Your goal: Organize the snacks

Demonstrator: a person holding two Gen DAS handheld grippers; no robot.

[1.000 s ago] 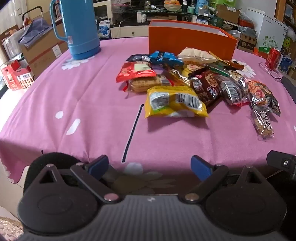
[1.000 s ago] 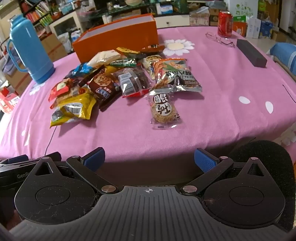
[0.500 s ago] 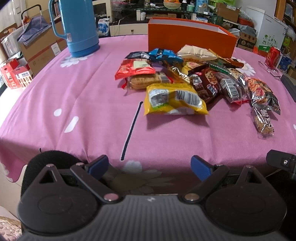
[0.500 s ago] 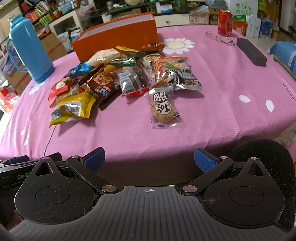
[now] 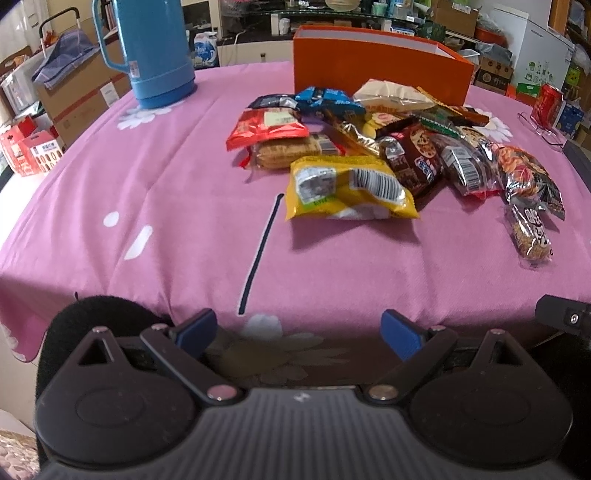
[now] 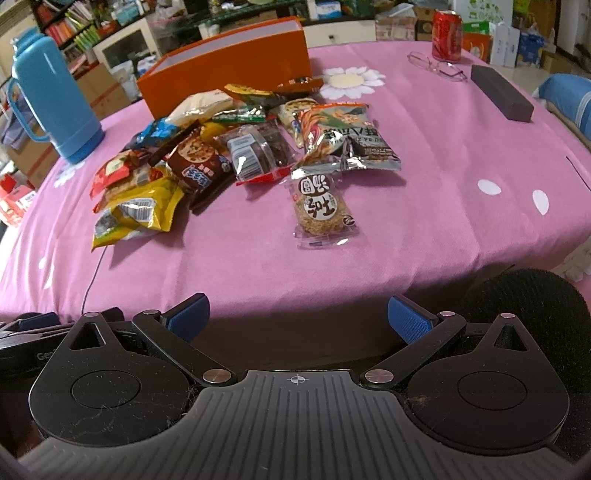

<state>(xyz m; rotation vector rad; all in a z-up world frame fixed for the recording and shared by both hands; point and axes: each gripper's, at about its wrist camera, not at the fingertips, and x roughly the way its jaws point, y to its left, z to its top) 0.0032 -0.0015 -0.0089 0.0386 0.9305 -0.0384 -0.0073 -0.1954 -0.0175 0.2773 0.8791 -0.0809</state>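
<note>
Item one: my left gripper (image 5: 298,331), black frame with blue pads, jaws spread wide, nothing between them, hovering at the near edge of the table.

Item two: my right gripper (image 6: 298,316), same build, jaws likewise wide apart and empty, also at the near edge.

Item three: the pile of assorted foil and plastic snack packets (image 6: 236,147), lying on the pink flower-print tablecloth (image 5: 166,206), well beyond both sets of fingertips and touching neither. From the left view I see the yellow crinkled packet with a barcode (image 5: 349,190) nearest, slightly right of centre. From the right view the clear-wrapped round rice cracker (image 6: 321,205) lies nearest, straight ahead, just apart from the heap.

Item four: the long orange open-topped cardboard box (image 5: 380,75), standing at the far side, directly behind the pile.

Item five: the tall blue plastic thermos jug (image 5: 151,51), far left.

Item six: red drink can (image 6: 447,35), wire-rimmed spectacles (image 6: 437,66) and dark rectangular case (image 6: 502,96), far right.
</note>
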